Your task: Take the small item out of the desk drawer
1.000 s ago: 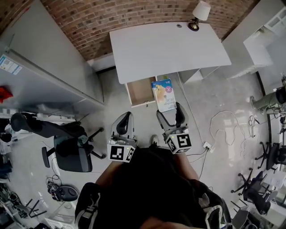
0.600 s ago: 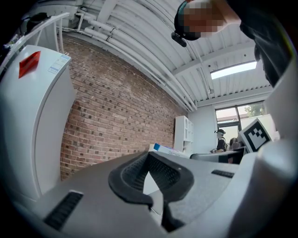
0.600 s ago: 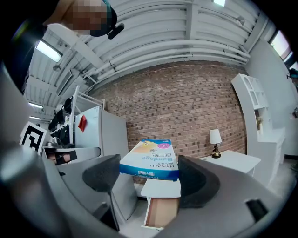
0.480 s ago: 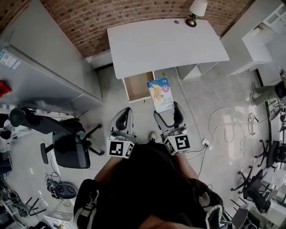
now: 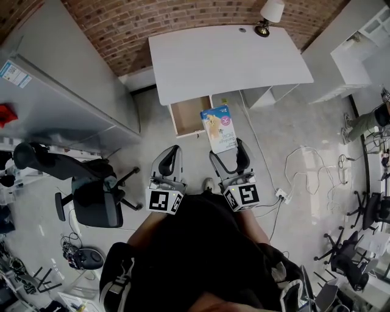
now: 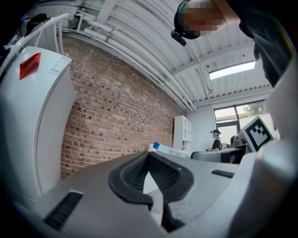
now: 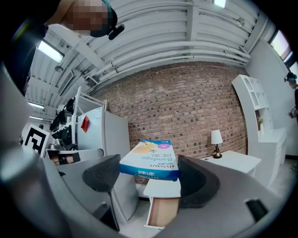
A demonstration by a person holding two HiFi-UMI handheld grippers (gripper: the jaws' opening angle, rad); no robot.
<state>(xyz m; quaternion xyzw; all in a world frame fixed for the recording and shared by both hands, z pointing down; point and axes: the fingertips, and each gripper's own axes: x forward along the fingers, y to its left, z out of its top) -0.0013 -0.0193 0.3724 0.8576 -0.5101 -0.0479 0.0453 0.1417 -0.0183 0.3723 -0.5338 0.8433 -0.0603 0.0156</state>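
Note:
My right gripper is shut on a blue and white bandage box, held up over the floor in front of the white desk. In the right gripper view the box lies flat between the two dark pads of that gripper. The desk drawer stands pulled open just left of the box, and its wooden inside shows nothing. My left gripper hangs beside the right one, shut and empty; in its own view the jaws meet with nothing between them.
A table lamp stands at the desk's back right corner. A black office chair is on the floor at left, beside a tall white cabinet. Cables and a power strip lie at right.
The head view has shifted a little. Both grippers and the box keep nearly the same pose in front of the open drawer.

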